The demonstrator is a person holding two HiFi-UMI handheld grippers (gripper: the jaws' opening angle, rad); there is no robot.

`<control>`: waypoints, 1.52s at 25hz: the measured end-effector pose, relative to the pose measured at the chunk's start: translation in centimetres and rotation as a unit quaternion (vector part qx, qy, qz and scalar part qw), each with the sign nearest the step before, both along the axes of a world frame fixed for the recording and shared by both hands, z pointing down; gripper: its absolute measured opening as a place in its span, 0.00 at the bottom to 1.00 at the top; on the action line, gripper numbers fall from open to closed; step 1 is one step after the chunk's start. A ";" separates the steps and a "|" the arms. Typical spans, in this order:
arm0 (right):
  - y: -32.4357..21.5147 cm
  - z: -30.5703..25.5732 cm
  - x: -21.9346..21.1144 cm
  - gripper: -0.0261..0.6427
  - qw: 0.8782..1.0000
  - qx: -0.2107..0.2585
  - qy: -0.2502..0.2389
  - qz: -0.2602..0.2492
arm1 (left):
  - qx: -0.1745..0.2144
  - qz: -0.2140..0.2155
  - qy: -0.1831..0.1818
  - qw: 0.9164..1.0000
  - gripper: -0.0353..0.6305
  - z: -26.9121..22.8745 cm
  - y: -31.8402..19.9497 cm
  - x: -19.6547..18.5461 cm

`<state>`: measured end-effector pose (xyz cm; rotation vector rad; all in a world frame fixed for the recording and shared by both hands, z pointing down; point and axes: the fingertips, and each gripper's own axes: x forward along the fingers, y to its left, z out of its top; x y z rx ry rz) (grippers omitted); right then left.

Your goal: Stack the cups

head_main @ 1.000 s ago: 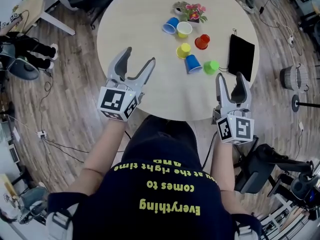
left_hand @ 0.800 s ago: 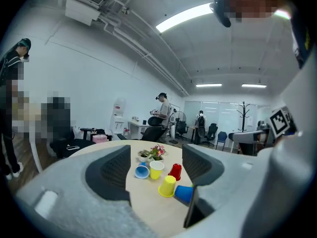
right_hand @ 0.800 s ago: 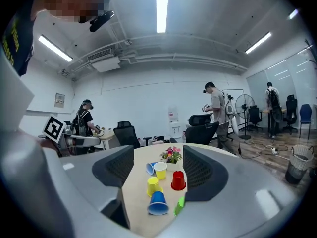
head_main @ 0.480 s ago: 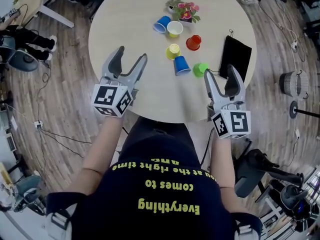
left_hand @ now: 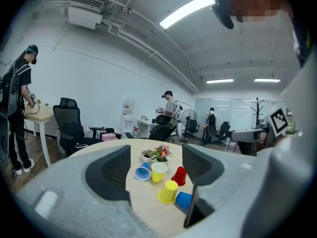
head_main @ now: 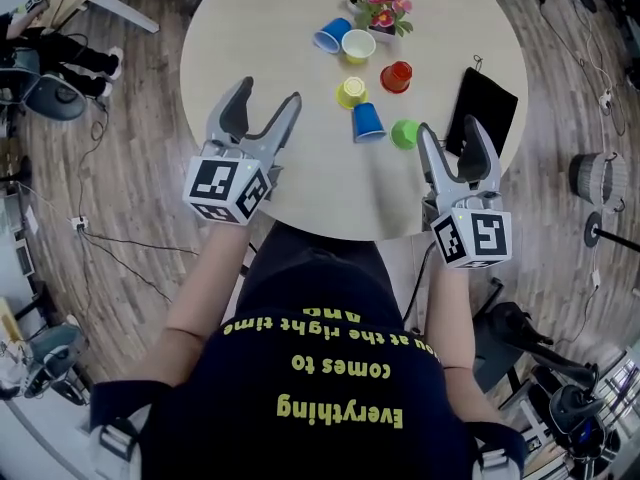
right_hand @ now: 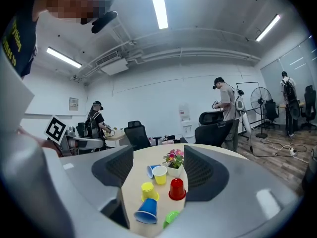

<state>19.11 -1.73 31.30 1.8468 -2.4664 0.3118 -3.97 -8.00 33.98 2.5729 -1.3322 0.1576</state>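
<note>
Round table point(head_main: 250, 28) in an open office | left gripper point(head_main: 266, 93) at 9 o'clock, right gripper point(head_main: 450, 126) at 4 o'clock — both wide apart, empty | cups unstacked mid-table: green cup point(head_main: 404, 133) just beyond right gripper, then blue cup point(head_main: 368, 121), yellow cup point(head_main: 351, 92), red cup point(head_main: 397, 75), two more toward 12 o'clock | likely best: pinch one wall, lower straight into another.

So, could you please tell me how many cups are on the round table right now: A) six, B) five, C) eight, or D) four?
A: the head view shows two blue cups, two yellow cups, a red cup and a green cup on the table.
</note>
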 end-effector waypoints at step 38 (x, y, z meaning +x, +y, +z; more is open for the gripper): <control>-0.6 7.6 -1.8 0.50 0.995 -0.086 0.003 0.049 | -0.018 0.136 -0.047 0.989 0.54 10.1 -3.1 6.8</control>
